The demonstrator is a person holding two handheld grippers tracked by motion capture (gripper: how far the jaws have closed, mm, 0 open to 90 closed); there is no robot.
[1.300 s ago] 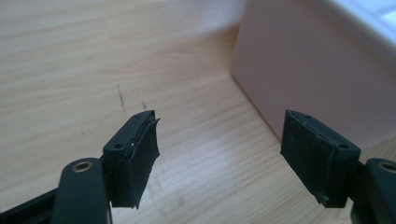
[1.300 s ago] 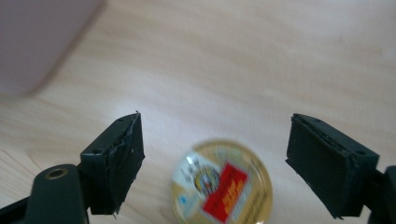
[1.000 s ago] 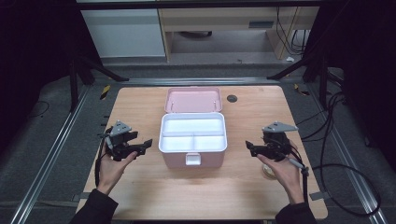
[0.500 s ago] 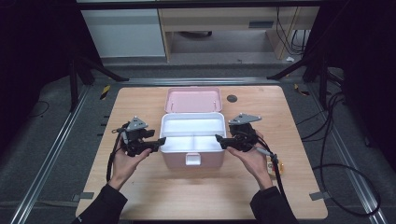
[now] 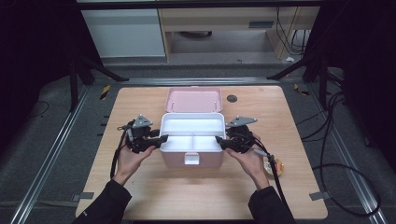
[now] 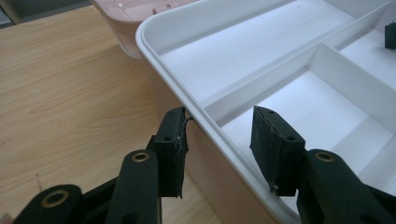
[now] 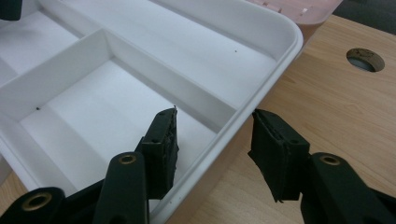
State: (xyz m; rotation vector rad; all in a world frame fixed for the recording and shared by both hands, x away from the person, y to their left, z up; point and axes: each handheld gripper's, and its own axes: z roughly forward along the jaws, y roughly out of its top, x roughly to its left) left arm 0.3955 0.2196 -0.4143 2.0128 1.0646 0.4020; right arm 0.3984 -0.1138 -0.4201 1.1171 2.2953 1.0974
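At the near middle of the table (image 5: 140, 196), both grippers' jaws, left gripper (image 5: 159, 140) and right gripper (image 5: 218, 141), are closing around the white tray (image 5: 191, 128) rims, not yet pressing, lifting still undone.

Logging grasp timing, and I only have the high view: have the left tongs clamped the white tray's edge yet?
Observer: Not yet. The left tongs have just been closing, with the rim of the white tray between the jaws. The inner pad stands clear of the wall.
Operator: And the right side?
Observer: The same. The right tongs have just been closing astride the rim, one jaw over a smaller compartment, the other outside above the table. Neither is pressing yet.
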